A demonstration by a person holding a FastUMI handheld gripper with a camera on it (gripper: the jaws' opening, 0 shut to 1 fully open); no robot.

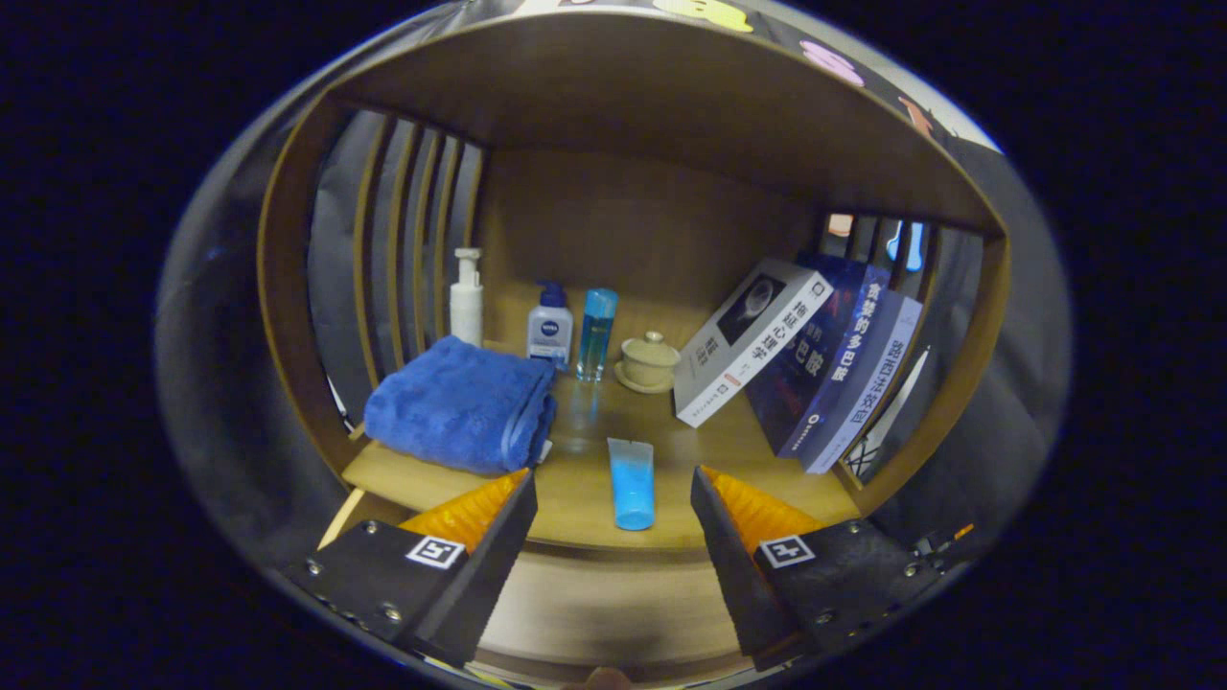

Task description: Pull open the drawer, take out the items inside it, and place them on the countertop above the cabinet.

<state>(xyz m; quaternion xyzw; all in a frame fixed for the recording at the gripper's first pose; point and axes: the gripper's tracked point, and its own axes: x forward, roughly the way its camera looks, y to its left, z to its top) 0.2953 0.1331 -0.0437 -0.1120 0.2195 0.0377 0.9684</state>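
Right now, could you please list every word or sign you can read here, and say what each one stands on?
"心理学": white book; the characters above are blurred.
"贪婪的多巴胺": dark blue book.
"路西法效应": lighter blue book.
Blue-capped bottle: label print too small and blurred.
Blue tube, lying between the fingers of the open gripper: no readable print.
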